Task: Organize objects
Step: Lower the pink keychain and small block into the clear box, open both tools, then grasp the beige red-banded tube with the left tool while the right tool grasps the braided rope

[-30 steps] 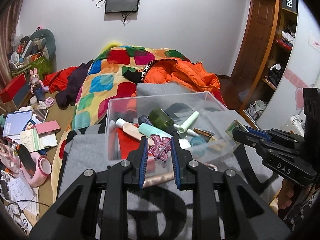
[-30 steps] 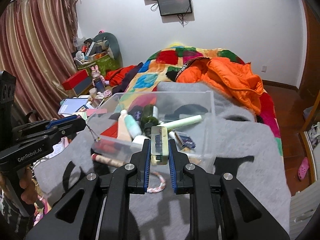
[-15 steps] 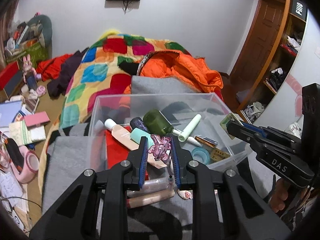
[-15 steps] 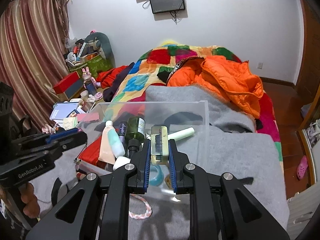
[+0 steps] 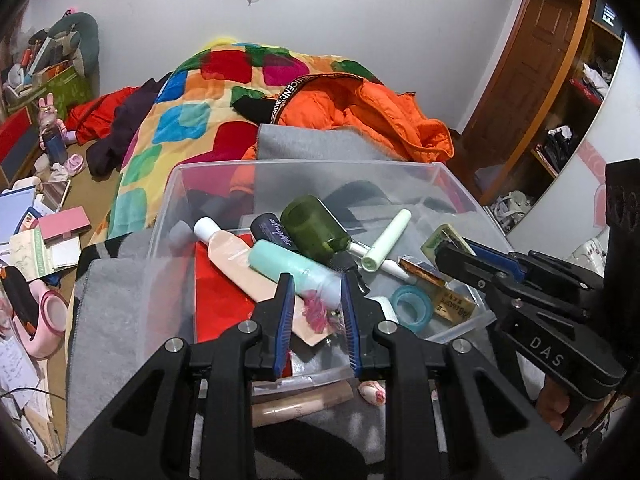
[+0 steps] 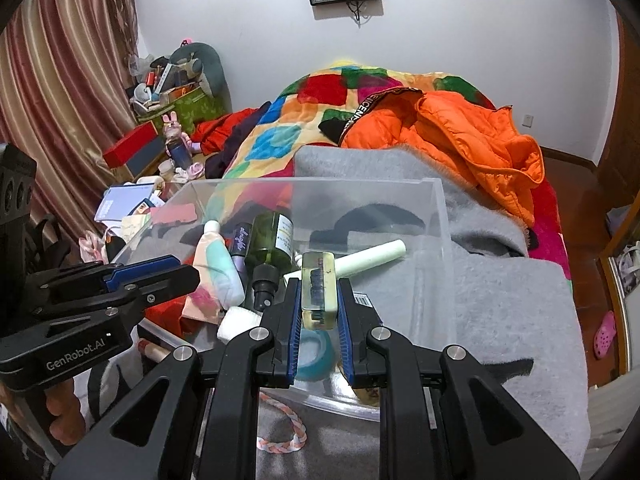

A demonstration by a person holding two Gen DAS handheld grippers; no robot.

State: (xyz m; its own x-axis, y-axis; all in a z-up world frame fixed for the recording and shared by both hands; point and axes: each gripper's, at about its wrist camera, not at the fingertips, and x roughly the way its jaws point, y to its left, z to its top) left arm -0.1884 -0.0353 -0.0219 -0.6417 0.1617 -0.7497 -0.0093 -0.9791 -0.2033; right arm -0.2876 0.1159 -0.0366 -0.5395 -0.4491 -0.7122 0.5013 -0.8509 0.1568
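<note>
Pink hair clip (image 5: 317, 313), released since the earlier frame, lies in the clear bin (image 5: 456, 188) between the parted left tool (image 5: 316, 300). Right tool (image 6: 318, 304), farther over the bin, still clamps the yellowish comb (image 6: 318, 288).

We find the clear bin's (image 6: 438, 216) left half crowded: the green bottle (image 5: 314, 228), teal bottle (image 5: 292, 270) and pink tube (image 5: 236, 258) lie piled against one another over a red pack (image 5: 218, 292). Toward its right wall, beyond the pale green tube (image 6: 370, 258), the floor lies bare. Outside the bin's near edge, a braided hair tie (image 6: 290, 436) and a beige tube (image 5: 300, 402) lie on the grey blanket (image 6: 508, 320).
</note>
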